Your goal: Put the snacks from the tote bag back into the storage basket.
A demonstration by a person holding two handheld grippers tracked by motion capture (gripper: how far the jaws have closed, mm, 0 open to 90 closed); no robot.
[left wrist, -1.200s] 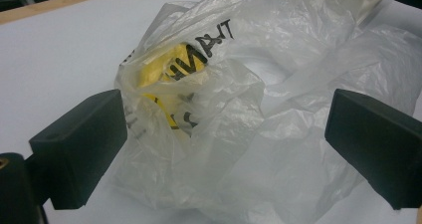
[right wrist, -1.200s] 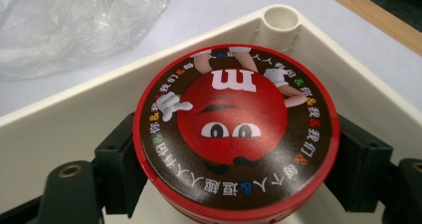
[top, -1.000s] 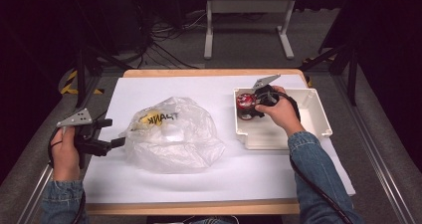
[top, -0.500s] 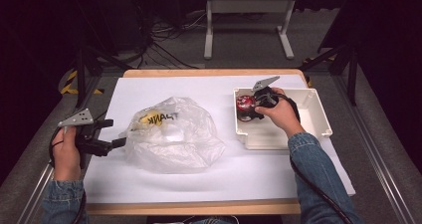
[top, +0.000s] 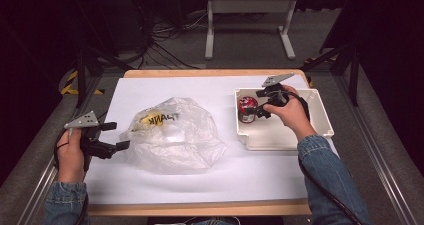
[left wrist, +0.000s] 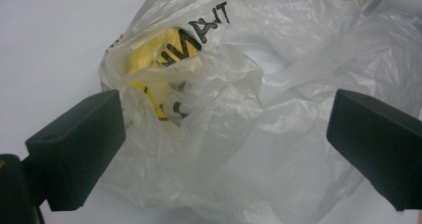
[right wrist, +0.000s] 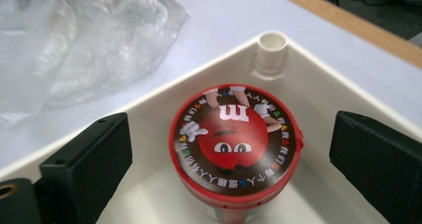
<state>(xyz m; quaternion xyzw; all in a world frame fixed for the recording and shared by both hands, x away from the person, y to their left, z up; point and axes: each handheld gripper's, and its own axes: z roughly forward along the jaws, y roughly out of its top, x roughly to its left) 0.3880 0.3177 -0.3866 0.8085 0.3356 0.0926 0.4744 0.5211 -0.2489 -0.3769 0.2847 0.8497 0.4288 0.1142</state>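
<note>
A small red-lidded candy can (top: pixel 246 109) stands upright in the left end of a white tray (top: pixel 320 116). My right gripper (top: pixel 261 104) hovers at it; its jaws have just been opening. In the right gripper view the can (right wrist: pixel 234 144) sits between and below the wide jaws of my right gripper (right wrist: pixel 233 157), with a clear gap on both sides. A crumpled clear plastic bag (top: pixel 175 135) with black lettering lies mid-table. My left gripper (top: pixel 119 135) is open at the bag's left edge. In the left gripper view that gripper (left wrist: pixel 224 149) faces the bag (left wrist: pixel 249 109), with something yellow (left wrist: pixel 149 64) inside.
The tray (right wrist: pixel 164 100) has raised walls and a round post (right wrist: pixel 272 46) in its corner. White paper (top: pixel 165 185) covers the wooden table. A metal stand (top: pixel 247 7) and cables lie on the floor beyond the far edge.
The right gripper's jaws have spread apart from the can and the hand has lifted slightly. The left hand and the bag have stayed where they were.
</note>
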